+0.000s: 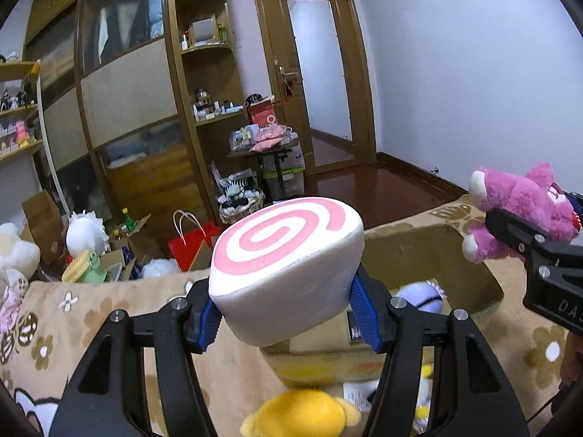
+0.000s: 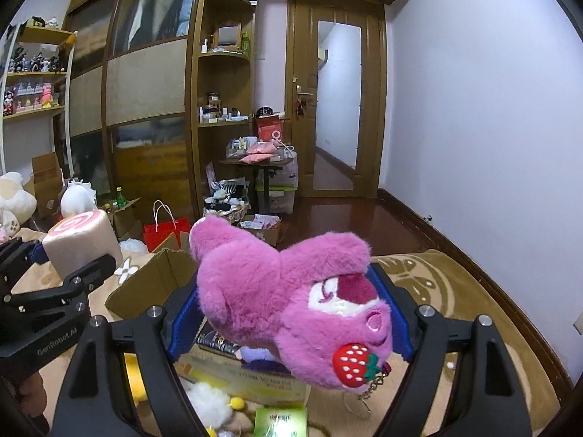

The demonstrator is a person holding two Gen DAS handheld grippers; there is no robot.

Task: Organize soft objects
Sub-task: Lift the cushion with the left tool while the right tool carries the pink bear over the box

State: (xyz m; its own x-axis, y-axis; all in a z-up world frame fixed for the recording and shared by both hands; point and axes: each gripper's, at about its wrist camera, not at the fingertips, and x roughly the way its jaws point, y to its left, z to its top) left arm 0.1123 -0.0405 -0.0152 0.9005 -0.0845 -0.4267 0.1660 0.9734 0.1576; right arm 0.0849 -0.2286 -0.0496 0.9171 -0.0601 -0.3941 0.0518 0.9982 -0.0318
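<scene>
My left gripper (image 1: 288, 309) is shut on a white round cushion with a pink spiral (image 1: 288, 266), held above an open cardboard box (image 1: 419, 251); the cushion also shows in the right wrist view (image 2: 82, 240). My right gripper (image 2: 291, 313) is shut on a pink plush bear with a strawberry nose (image 2: 288, 298), held over the same box (image 2: 153, 276). The bear also shows at the right of the left wrist view (image 1: 521, 211). A purple plush (image 1: 422, 296) lies inside the box.
The box sits on a beige flowered blanket (image 1: 73, 320). A yellow plush (image 1: 302, 417) lies below my left gripper. More plush toys (image 1: 85, 236), open cartons and a red bag (image 1: 189, 244) crowd the floor at left. A wardrobe and door stand behind.
</scene>
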